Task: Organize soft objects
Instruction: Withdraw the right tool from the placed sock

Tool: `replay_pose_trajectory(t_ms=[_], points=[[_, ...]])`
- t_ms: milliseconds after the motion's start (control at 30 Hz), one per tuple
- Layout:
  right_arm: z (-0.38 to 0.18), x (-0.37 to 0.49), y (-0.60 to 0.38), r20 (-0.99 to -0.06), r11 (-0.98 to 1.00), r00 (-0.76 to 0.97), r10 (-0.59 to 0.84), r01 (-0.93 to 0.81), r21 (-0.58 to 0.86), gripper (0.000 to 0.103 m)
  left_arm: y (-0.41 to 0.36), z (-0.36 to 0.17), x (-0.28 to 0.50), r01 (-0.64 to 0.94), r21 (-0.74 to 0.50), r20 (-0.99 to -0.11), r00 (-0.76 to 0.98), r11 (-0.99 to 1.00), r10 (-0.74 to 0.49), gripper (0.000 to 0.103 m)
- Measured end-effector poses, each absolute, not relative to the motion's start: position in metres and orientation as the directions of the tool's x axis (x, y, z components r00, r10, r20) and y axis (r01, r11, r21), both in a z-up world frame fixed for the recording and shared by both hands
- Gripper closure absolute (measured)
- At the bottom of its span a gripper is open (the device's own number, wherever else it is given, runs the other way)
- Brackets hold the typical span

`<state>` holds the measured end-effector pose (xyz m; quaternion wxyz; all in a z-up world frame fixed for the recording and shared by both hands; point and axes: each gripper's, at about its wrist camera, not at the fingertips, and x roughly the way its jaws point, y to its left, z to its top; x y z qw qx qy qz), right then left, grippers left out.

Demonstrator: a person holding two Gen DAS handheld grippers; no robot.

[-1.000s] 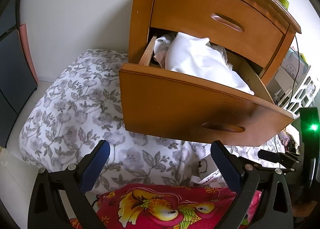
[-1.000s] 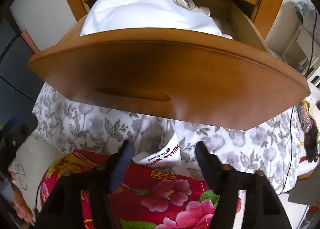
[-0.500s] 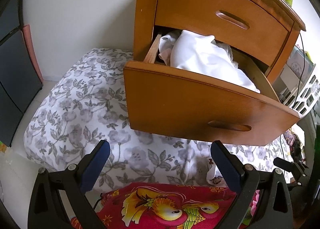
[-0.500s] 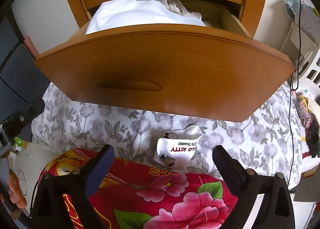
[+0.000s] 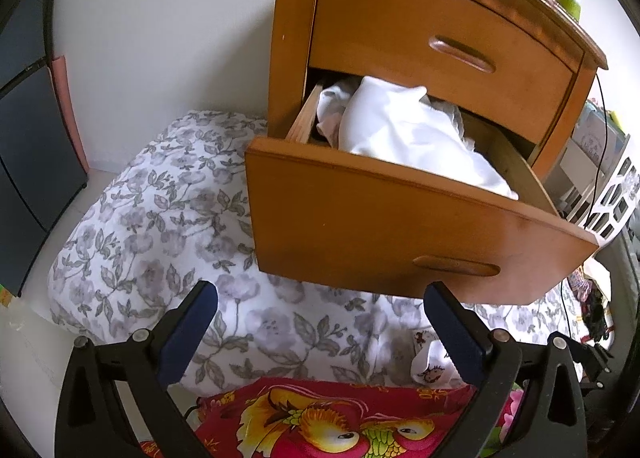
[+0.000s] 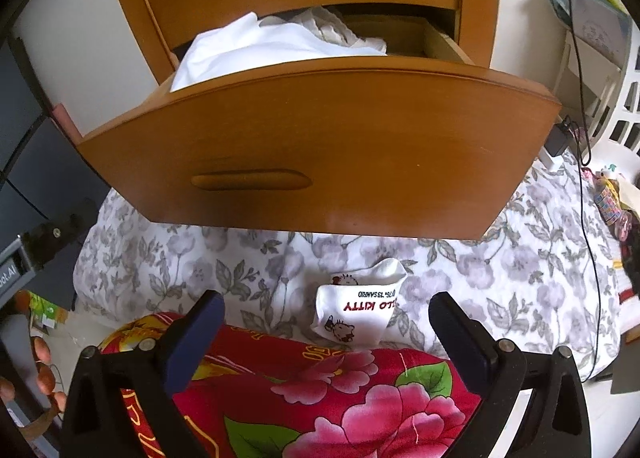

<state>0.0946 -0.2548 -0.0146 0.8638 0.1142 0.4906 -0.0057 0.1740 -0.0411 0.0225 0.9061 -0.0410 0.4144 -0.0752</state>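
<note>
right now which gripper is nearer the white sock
Right. The right gripper is open with the sock lying between its fingers on the quilt. The left gripper sits further left; the sock is by its right finger.

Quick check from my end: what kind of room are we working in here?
Most likely a bedroom. A wooden nightstand has its lower drawer pulled open over a floral quilt, white clothes fill that drawer, and a small white sock lies on the bedding.

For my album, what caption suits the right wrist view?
Open gripper over a sock on the quilt, below an open drawer.
</note>
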Motion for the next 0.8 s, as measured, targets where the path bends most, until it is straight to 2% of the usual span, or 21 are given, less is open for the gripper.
replay_pose_trajectory(t_ms=[300, 533, 667, 800], points=[[-0.002, 0.080, -0.265, -0.777, 0.968, 0.626, 0.060, 0.152, 0.197, 0.000, -0.054, 0.018, 0.172, 0.136, -0.086, -0.733, 0.662, 0.987, -0.155, 0.000], [0.006, 0.072, -0.265, -0.740, 0.978, 0.671, 0.045, 0.123, 0.170, 0.000, -0.064, 0.025, 0.166, 0.154, -0.027, -0.682, 0.719, 0.988, -0.131, 0.000], [0.006, 0.072, -0.266, -0.733, 0.976, 0.678, 0.058, 0.118, 0.185, 0.000, -0.062, 0.029, 0.168, 0.177, -0.099, -0.682, 0.705, 0.979, -0.196, 0.000], [0.005, 0.072, -0.266, -0.725, 0.974, 0.686, 0.068, 0.113, 0.198, 0.000, -0.067, 0.030, 0.173, 0.189, -0.098, -0.697, 0.688, 0.977, -0.203, 0.000]])
